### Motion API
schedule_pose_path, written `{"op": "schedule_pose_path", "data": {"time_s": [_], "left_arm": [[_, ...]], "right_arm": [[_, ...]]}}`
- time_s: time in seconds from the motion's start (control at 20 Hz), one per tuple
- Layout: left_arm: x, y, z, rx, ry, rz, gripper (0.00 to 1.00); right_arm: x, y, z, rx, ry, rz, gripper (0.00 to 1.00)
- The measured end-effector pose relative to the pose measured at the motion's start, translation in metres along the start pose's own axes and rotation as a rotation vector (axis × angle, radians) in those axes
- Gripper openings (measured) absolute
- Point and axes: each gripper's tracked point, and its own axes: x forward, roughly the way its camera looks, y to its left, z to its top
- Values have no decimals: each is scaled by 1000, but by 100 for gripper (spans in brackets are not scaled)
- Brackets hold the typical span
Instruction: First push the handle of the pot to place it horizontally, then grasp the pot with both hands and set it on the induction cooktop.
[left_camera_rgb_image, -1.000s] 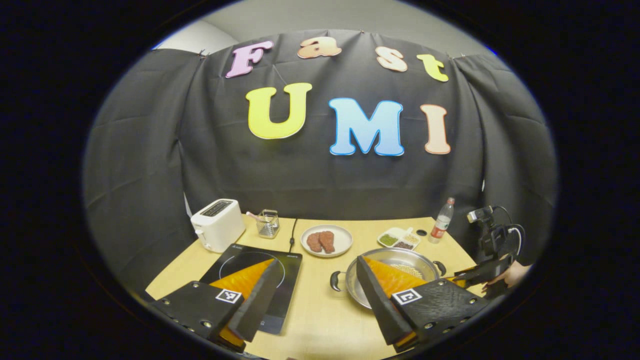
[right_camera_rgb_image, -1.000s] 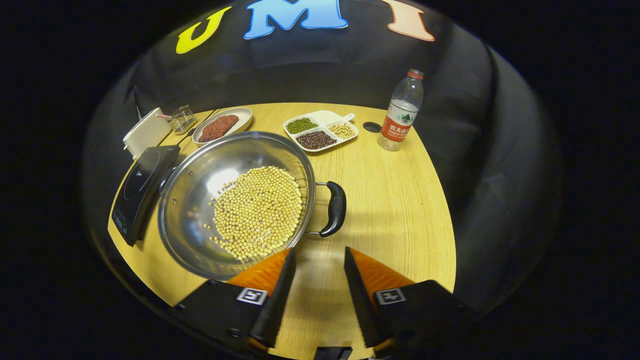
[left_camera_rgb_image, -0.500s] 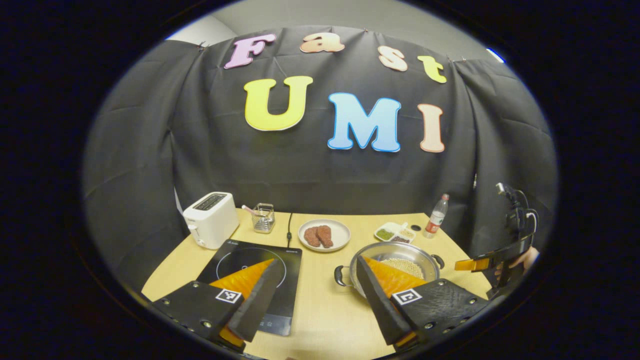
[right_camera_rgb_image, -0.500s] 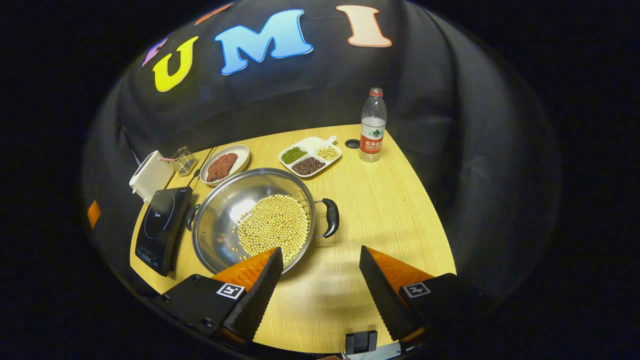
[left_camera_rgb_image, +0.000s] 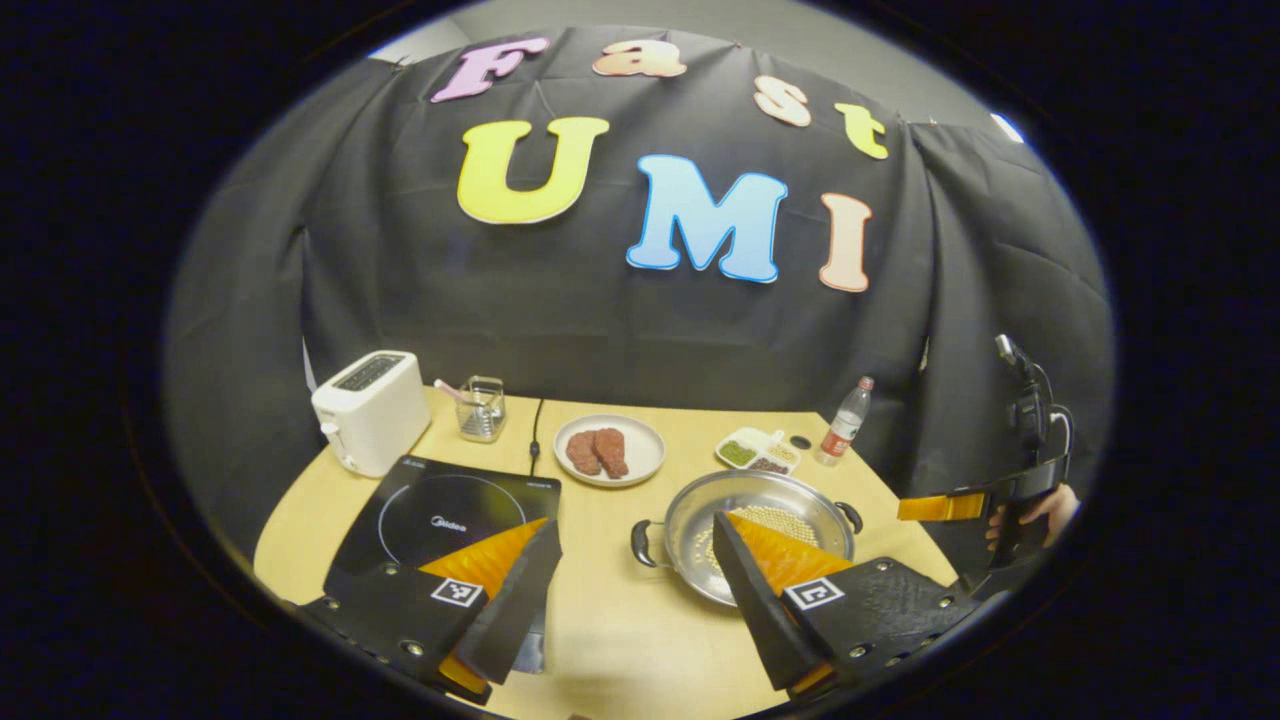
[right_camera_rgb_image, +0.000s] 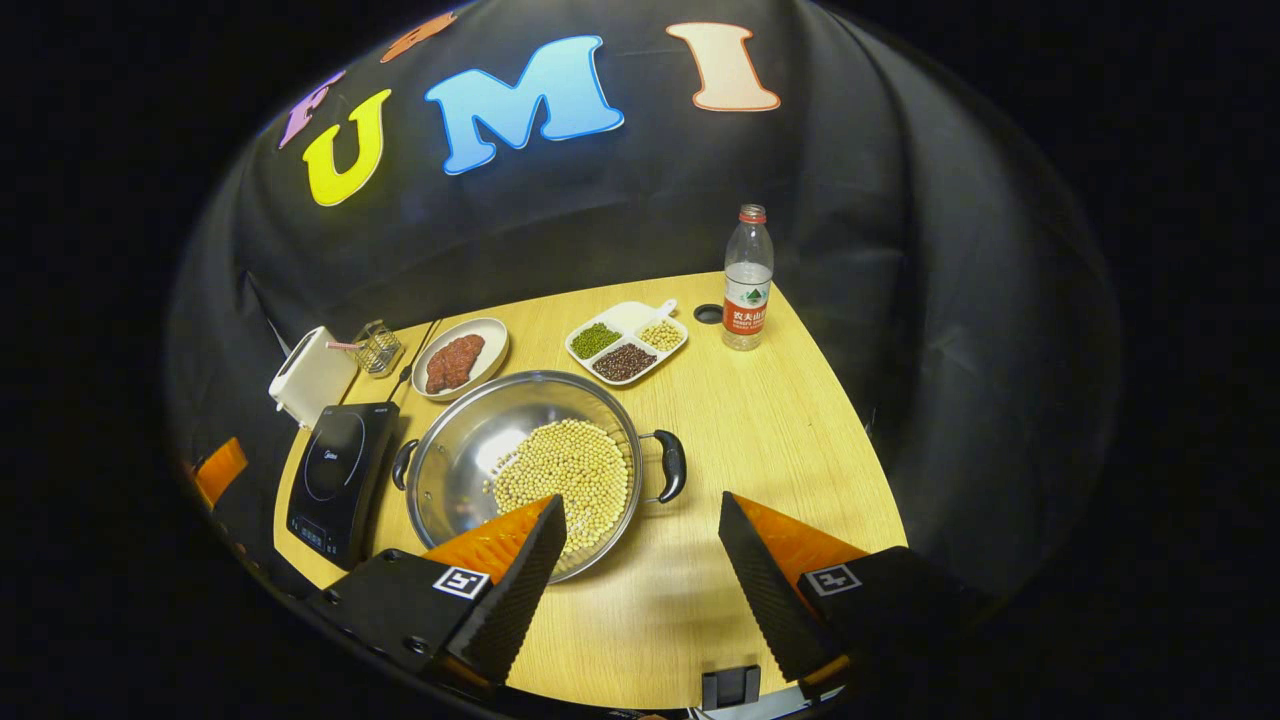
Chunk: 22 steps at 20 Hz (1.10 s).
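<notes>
In the left gripper view, the left hand-held gripper (left_camera_rgb_image: 635, 580) hangs above the bench (left_camera_rgb_image: 620, 640), fingers spread wide and holding nothing. The pot (left_camera_rgb_image: 745, 530) of beans stands on the bench just beside the cooktop (left_camera_rgb_image: 440, 510), not on it, its two handles pointing left and right.

In the right gripper view, the right hand-held gripper (right_camera_rgb_image: 640, 565) is likewise wide apart and empty, near the pot (right_camera_rgb_image: 470, 460), whose right handle (right_camera_rgb_image: 671, 466) lies just ahead.

Wooden table (right_camera_rgb_image: 780, 430) carries: toaster (left_camera_rgb_image: 370, 410), wire basket (left_camera_rgb_image: 481, 408), induction cooktop (left_camera_rgb_image: 440, 515), plate of meat (left_camera_rgb_image: 608, 450), divided dish of beans (right_camera_rgb_image: 627, 341), water bottle (right_camera_rgb_image: 747, 280), and pot (right_camera_rgb_image: 520, 470) of soybeans beside the cooktop.
</notes>
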Motion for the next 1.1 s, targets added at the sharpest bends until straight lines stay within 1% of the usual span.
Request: {"op": "schedule_pose_path", "data": {"time_s": [0.1,0.15,0.2,0.25,0.3,0.35,0.4,0.45,0.6,0.65,0.7,0.75,0.8,0.85,0.9,0.95,1.05,1.1], "left_arm": [[19,-1,-16,-39,39,-5,93],[29,0,-23,-55,61,-8,93],[42,2,-33,-66,86,-3,89],[53,5,-42,-75,112,1,93],[62,6,-50,-82,134,2,93],[73,6,-57,-87,154,0,94],[85,7,-66,-87,178,-2,89],[95,7,-75,-85,204,-2,94],[123,2,-101,-105,278,-9,94],[133,-1,-108,-113,296,-11,89],[142,-3,-114,-117,316,-11,94],[150,-5,-119,-118,330,-13,94],[159,-6,-121,-118,341,-14,89],[168,-7,-124,-120,353,-16,94],[176,-6,-130,-119,371,-10,94],[184,-4,-135,-115,389,-5,89],[198,-1,-146,-108,426,0,89],[204,0,-151,-105,444,2,94]], "right_arm": [[8,-1,6,-4,-1,7,98],[12,-2,10,-4,-1,11,93],[17,-3,11,-4,4,15,98],[23,-4,13,-5,13,20,98],[30,-6,14,-6,20,23,98],[37,-7,16,-10,27,26,98],[43,-8,17,-20,34,29,98],[51,-10,18,-32,43,32,98],[75,-11,15,-51,85,47,98],[82,-13,13,-54,99,51,98],[90,-14,12,-58,113,55,98],[97,-14,9,-60,128,61,98],[103,-13,7,-61,142,71,98],[108,-13,5,-63,155,80,98],[115,-12,2,-67,169,89,98],[120,-11,-1,-72,183,97,98],[130,-9,-6,-86,208,108,98],[134,-9,-9,-93,218,108,94]]}}
